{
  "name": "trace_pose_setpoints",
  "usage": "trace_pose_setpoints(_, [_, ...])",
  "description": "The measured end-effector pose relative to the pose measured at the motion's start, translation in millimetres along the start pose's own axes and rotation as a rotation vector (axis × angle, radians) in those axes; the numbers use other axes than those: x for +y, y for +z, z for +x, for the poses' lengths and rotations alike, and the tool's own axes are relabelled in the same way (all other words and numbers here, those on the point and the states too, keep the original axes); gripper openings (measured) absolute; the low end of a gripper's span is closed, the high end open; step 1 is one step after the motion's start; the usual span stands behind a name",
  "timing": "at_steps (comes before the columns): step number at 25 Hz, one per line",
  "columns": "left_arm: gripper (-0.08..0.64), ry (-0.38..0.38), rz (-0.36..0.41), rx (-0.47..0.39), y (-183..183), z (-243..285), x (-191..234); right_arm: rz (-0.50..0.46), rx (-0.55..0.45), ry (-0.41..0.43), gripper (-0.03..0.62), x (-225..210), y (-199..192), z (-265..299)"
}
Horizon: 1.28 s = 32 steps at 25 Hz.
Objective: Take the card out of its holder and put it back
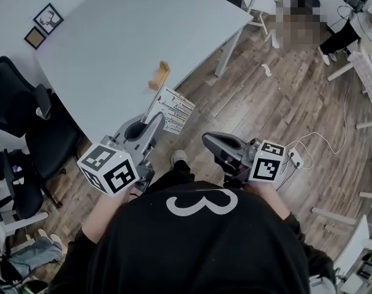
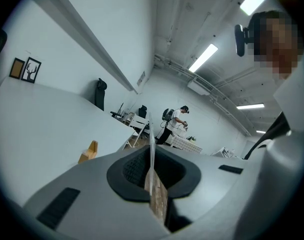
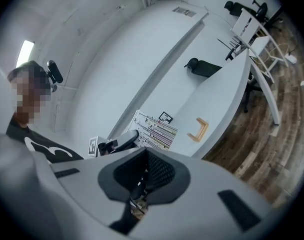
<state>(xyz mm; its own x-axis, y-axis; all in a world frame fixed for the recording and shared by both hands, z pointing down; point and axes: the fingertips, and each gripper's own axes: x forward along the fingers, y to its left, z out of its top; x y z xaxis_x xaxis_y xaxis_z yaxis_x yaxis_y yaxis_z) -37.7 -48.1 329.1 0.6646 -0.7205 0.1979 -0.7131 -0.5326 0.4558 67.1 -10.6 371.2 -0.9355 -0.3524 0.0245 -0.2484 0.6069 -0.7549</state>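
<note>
**While the card (image 1: 175,110) is out of its holder (image 1: 159,75)**

Since my left gripper (image 1: 154,122) is clenched on the card, the card stays in the air near the edge of the desk (image 1: 112,41). The wooden holder stands on the desk, apart from the card. My right gripper (image 1: 213,143) is closed, with nothing inside.

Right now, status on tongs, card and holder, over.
Left tongs shut on card. Right tongs shut, empty. Holder empty on table, nothing between.

The left gripper (image 1: 155,120) holds the card (image 1: 176,109) past the table (image 1: 112,41) edge — the wooden holder (image 1: 160,75) sits on the table, apart.
</note>
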Motion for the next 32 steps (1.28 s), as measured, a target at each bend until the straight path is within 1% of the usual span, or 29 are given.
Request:
trace_pose_setpoints(5, [0.025, 0.037, 0.045, 0.000, 20.6, 18.7, 36.1, 0.016, 0.007, -0.012, 0.011, -22.7, 15.4, 20.0])
trace_pose_setpoints(10, [0.025, 0.077, 0.039, 0.011, 37.1, 39.9, 82.1, 0.029, 0.014, -0.025, 0.011, -46.8, 37.2, 44.7])
trace_pose_setpoints(16, [0.025, 0.110, 0.037, 0.015, 39.9, 48.9, 97.9, 0.037, 0.022, -0.022, 0.011, -57.6, 45.4, 50.9])
trace_pose_setpoints(19, [0.025, 0.127, 0.039, 0.029, 43.7, 54.7, 110.0, 0.049, 0.036, -0.023, 0.011, -62.7, 51.0, 59.2])
trace_pose_setpoints(23, [0.025, 0.163, 0.067, 0.053, 50.3, 62.7, 130.4, 0.061, 0.045, -0.031, 0.011, -67.9, 63.5, 70.3])
trace_pose_setpoints(27, [0.025, 0.186, 0.053, 0.076, 49.8, 69.7, 149.9, 0.071, 0.056, -0.034, 0.011, -69.6, 70.9, 79.0])
trace_pose_setpoints(32, [0.025, 0.214, 0.063, 0.094, 48.6, 75.4, 164.0, 0.074, 0.075, -0.033, 0.011, -67.8, 74.7, 85.3])
